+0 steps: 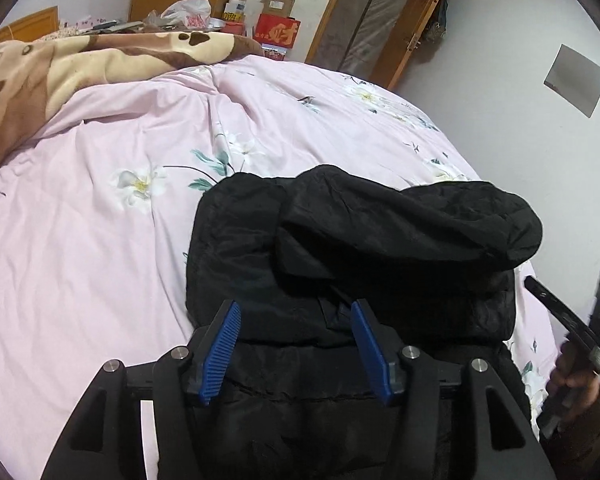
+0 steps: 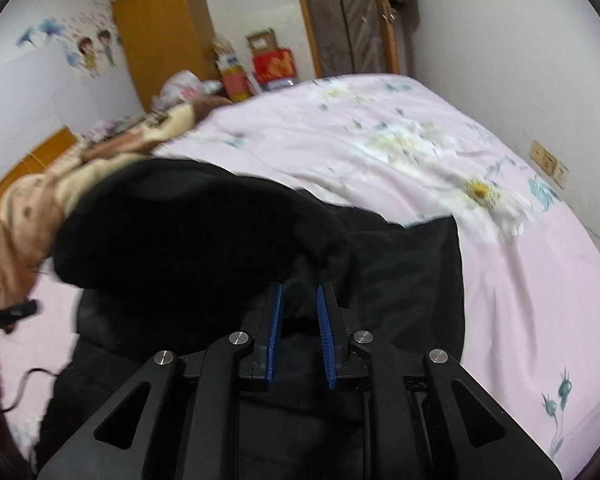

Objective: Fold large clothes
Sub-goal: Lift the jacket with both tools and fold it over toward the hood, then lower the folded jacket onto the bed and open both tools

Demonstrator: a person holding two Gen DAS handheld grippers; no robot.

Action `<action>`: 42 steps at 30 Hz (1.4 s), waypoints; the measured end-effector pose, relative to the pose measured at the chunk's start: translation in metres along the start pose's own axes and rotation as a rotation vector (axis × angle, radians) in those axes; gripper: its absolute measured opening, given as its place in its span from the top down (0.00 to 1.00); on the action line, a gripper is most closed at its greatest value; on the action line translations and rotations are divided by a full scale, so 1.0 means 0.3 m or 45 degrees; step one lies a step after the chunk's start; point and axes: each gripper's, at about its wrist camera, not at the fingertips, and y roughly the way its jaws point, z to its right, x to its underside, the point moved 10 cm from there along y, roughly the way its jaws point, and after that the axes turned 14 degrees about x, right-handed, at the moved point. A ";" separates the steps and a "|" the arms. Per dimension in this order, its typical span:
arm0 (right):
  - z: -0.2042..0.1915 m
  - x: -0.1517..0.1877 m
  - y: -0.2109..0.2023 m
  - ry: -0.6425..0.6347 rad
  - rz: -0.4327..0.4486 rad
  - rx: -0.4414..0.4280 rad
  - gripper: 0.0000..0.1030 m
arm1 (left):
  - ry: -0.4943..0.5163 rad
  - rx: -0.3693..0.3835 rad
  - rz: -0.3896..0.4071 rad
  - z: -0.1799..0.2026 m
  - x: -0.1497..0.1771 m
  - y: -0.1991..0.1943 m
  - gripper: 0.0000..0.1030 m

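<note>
Black padded jacket (image 1: 364, 264) lies bunched on pink floral bedsheet (image 1: 100, 240), directly ahead of and under the left gripper (image 1: 296, 312), its top layer folded over into a rounded hump. Left gripper's blue ribbed pads (image 1: 220, 356) stand wide apart above the jacket, nothing between them. Right gripper (image 2: 300, 292) has its blue pads narrowed, a small gap left; dark jacket fabric (image 2: 204, 240) sits right at the tips, but blur means I cannot tell if cloth is pinched. In the left wrist view the right gripper's black body (image 1: 572, 336) shows off to the right, past the jacket edge, with a hand (image 1: 576, 384) on it.

Around: brown-and-cream paw-print fleece blanket (image 1: 60, 68) far ahead to the left of the left gripper, red cardboard box (image 1: 278, 32) beyond the bed, orange wooden wardrobe (image 2: 164, 36) and wooden-framed door (image 1: 376, 16) at the back wall. Jacket hump blocks part of the blanket in the right wrist view.
</note>
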 end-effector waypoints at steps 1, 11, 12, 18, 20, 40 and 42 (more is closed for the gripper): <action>-0.036 -0.009 -0.030 -0.006 0.002 -0.065 0.68 | -0.013 0.017 -0.004 0.006 -0.002 0.009 0.44; -0.409 -0.046 -0.167 -0.813 0.323 0.043 0.30 | 0.034 0.078 -0.060 0.067 -0.020 0.069 0.31; -0.441 -0.024 -0.159 -0.951 0.365 0.102 0.30 | 0.036 0.088 -0.065 0.065 -0.027 0.073 0.31; -0.556 0.028 -0.009 -1.511 0.538 0.378 0.29 | -0.037 0.194 -0.081 0.066 -0.082 0.133 0.29; -0.551 0.003 0.032 -1.507 0.541 0.428 0.29 | -0.043 0.177 -0.055 0.061 -0.104 0.138 0.29; -0.621 0.036 -0.058 -0.878 0.327 0.063 0.93 | -0.265 0.083 0.151 -0.162 -0.355 0.231 0.29; -0.639 0.133 -0.037 -0.884 0.213 -0.010 0.93 | -0.298 -0.025 0.112 -0.221 -0.302 0.214 0.29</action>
